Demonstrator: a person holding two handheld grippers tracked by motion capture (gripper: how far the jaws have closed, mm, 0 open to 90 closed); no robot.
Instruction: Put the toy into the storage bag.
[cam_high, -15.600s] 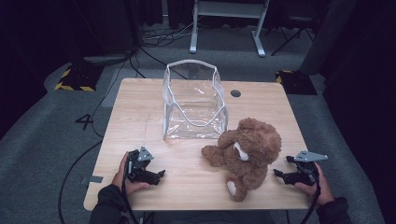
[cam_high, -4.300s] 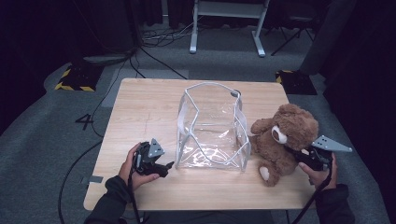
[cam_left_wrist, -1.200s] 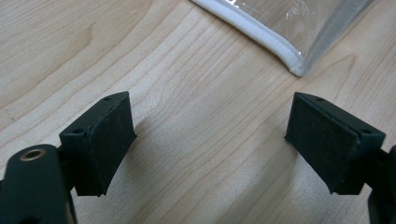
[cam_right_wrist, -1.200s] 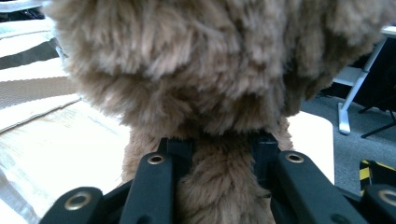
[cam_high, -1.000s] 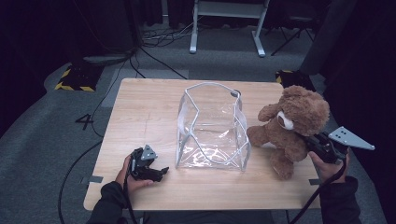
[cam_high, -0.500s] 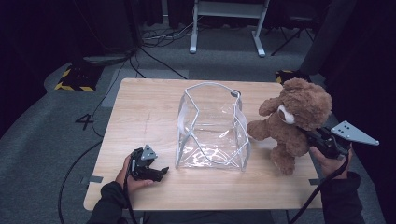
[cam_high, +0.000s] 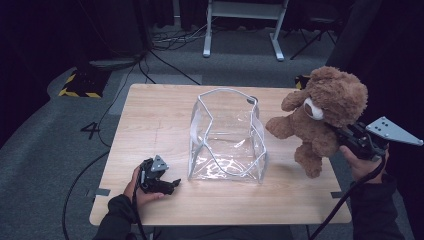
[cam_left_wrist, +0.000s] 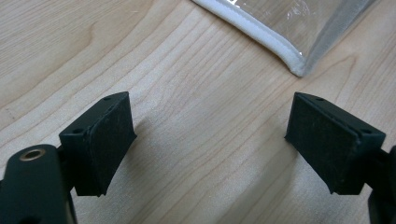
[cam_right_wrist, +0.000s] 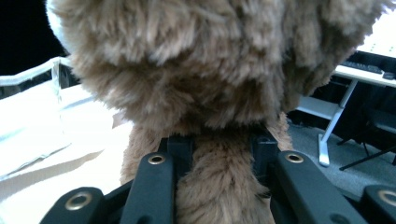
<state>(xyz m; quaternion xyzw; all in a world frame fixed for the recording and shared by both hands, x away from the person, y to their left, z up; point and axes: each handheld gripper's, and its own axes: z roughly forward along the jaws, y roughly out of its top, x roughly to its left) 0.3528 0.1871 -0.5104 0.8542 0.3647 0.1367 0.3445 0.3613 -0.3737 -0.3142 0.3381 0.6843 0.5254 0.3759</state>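
A brown teddy bear (cam_high: 322, 112) hangs in the air at the table's right side, held from behind by my right gripper (cam_high: 345, 135), which is shut on its back. In the right gripper view the bear (cam_right_wrist: 205, 74) sits close before the camera, its fur squeezed between both jaws. A clear plastic bag (cam_high: 227, 137) with white edging stands open-topped in the middle of the table, left of the bear. My left gripper (cam_high: 170, 186) rests near the table's front left, open, nothing between its pads (cam_left_wrist: 109, 135). A corner of the bag (cam_left_wrist: 299, 70) lies just beyond it.
The wooden table (cam_high: 155, 115) has bare room on its left half and in front of the bag. Beyond its far edge stand a white frame's legs (cam_high: 240, 27), with cables on the grey floor. A yellow-black striped block (cam_high: 80, 85) lies off the far left.
My right gripper has lifted the bear higher, so its feet have left the tabletop. The left gripper and the bag have stayed put.
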